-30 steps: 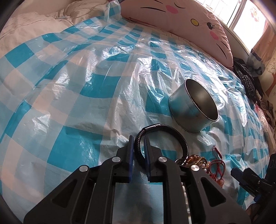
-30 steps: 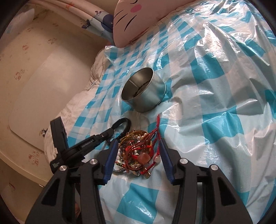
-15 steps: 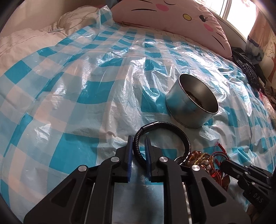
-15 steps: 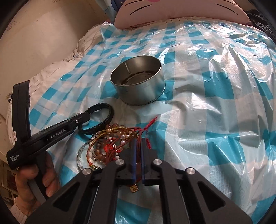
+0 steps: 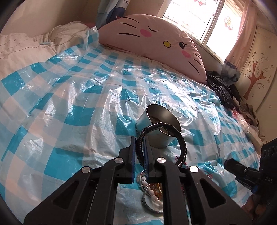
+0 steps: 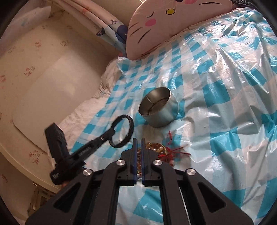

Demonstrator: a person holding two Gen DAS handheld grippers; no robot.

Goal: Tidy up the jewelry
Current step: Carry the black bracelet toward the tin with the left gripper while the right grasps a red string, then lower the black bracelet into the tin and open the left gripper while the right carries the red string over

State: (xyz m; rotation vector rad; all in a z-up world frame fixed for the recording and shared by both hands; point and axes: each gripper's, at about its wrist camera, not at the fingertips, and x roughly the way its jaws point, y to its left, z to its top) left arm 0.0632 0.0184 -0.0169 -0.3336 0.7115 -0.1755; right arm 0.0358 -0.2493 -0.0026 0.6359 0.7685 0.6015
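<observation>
A blue-and-white checked plastic sheet [image 5: 72,97] covers the bed — a pink cat-face pillow [image 5: 155,43] lies at its far end, rumpled cream bedding [image 5: 22,46] far left, dark clothes [image 5: 223,91] far right under a bright window [image 5: 193,15].

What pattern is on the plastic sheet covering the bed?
Blue and white checks on the plastic sheet; it shows best in the right wrist view.
</observation>
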